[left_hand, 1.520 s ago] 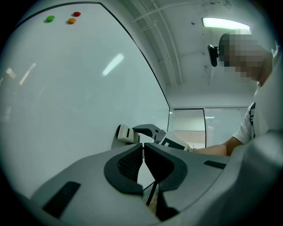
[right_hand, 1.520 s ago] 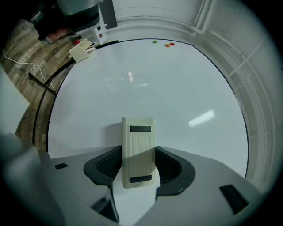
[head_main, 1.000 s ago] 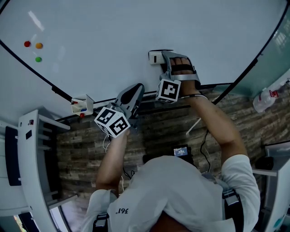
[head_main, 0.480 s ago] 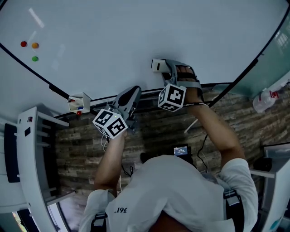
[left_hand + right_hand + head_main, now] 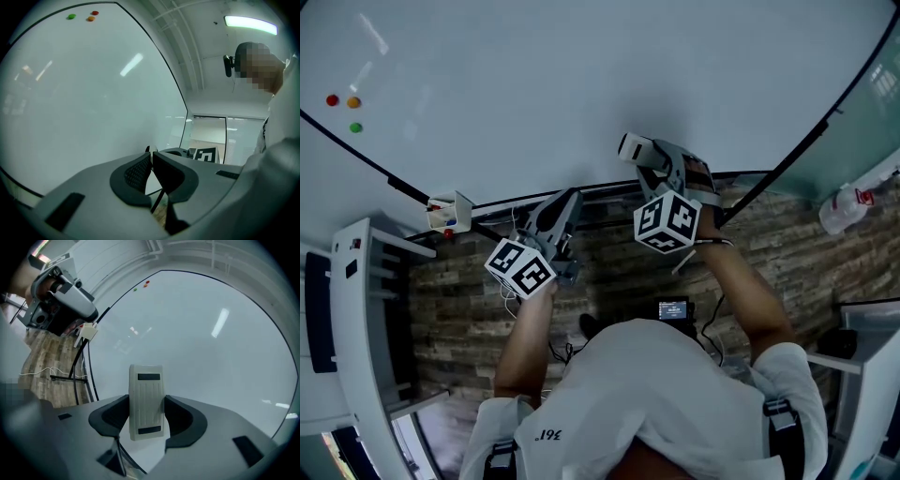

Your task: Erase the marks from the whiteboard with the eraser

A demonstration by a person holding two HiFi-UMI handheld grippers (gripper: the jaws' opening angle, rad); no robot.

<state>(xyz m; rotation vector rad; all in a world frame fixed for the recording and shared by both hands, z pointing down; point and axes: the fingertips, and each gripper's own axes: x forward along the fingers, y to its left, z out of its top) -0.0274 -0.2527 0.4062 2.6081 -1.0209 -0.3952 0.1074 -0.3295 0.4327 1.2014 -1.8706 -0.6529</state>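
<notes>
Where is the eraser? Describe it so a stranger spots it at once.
Start at the big whiteboard and drop to its lower edge, where the right gripper is raised. Clamped between its jaws is the eraser, a pale ribbed block with two dark bars; the left gripper beside it holds nothing.

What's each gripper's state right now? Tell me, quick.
Left gripper: shut, nothing between the jaws.
Right gripper: shut on the eraser.

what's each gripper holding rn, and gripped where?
Right gripper holds the eraser, jaws clamped on its long sides, lower half. Left gripper holds nothing; jaws together.
</notes>
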